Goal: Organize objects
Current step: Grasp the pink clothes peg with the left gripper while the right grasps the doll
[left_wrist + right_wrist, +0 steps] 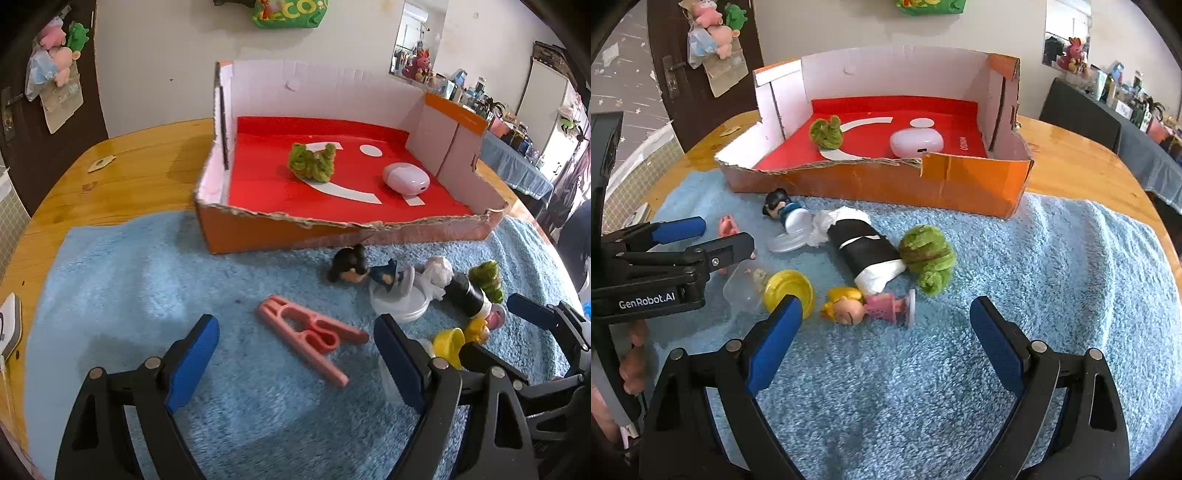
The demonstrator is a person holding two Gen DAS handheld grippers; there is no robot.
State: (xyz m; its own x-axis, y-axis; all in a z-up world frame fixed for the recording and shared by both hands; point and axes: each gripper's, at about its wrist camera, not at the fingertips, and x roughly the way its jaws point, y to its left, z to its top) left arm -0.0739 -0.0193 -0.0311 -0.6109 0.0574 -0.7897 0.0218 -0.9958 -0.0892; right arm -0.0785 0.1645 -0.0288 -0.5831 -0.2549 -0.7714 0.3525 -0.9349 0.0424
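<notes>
An orange cardboard box (pixel 266 232) (pixel 960 184) with a red floor holds a green fuzzy piece (pixel 312 162) (pixel 827 132) and a pink case (pixel 406 178) (pixel 916 142). On the blue towel (pixel 147 277) (pixel 1034 295) lie a pink clothes peg (pixel 310 338), a black-haired figurine (pixel 351 266) (pixel 779 208), a black-and-white roll (pixel 866 254), a second green fuzzy piece (pixel 929 258), a blonde figurine (pixel 849 309) and a yellow-lidded clear jar (pixel 788 290). My left gripper (pixel 295 350) is open over the peg. My right gripper (pixel 886 325) is open just before the blonde figurine.
The towel lies on a round wooden table (pixel 140 166) (pixel 1071 158). A white device (pixel 9 325) sits at the table's left edge. A dark door with hanging plush toys (pixel 709 33) stands behind. Cluttered shelves (pixel 498 114) fill the far right.
</notes>
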